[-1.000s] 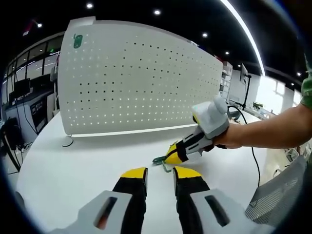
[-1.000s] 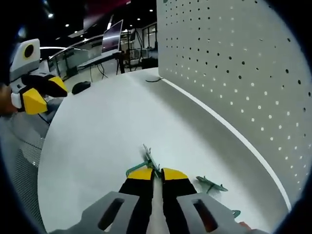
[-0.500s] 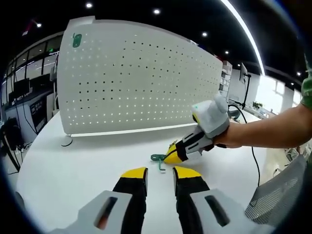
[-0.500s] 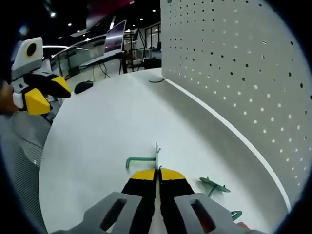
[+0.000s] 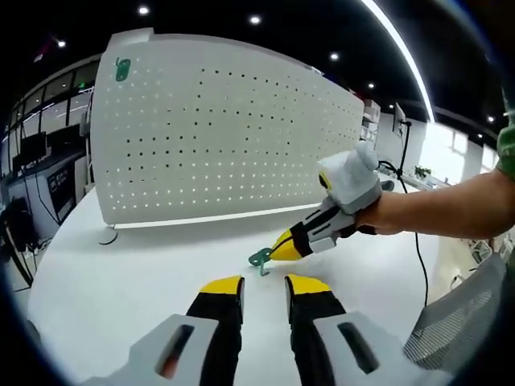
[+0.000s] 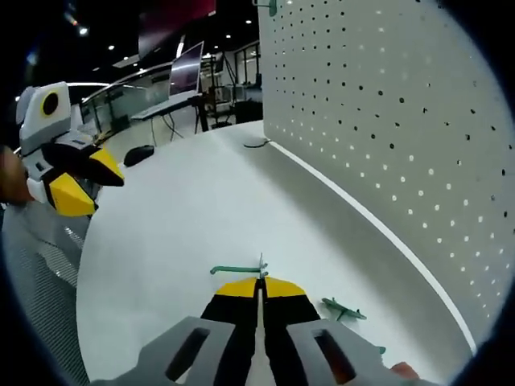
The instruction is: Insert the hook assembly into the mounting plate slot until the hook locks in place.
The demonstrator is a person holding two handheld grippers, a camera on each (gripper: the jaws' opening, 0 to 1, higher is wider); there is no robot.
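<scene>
- Left gripper view: the left gripper (image 5: 264, 287) hangs low over the white table (image 5: 121, 273), jaws a little apart, nothing between them.
- Ahead, the right gripper (image 5: 283, 248) has its yellow tips pinched on a green hook (image 5: 259, 258), lifted just off the table.
- The white pegboard (image 5: 225, 137) stands upright behind, well apart from the hook. One green hook (image 5: 121, 69) already sits near its top corner.
- Right gripper view: jaws closed on the hook (image 6: 238, 270), its curved arm sticking out to the side; pegboard (image 6: 386, 121) to the right.
- Spare green hooks (image 6: 344, 310) lie on the table beside the jaws.
- Picked up, I'd say; carrying over and locking in are left.
- No readable writing or brand anywhere.
</scene>
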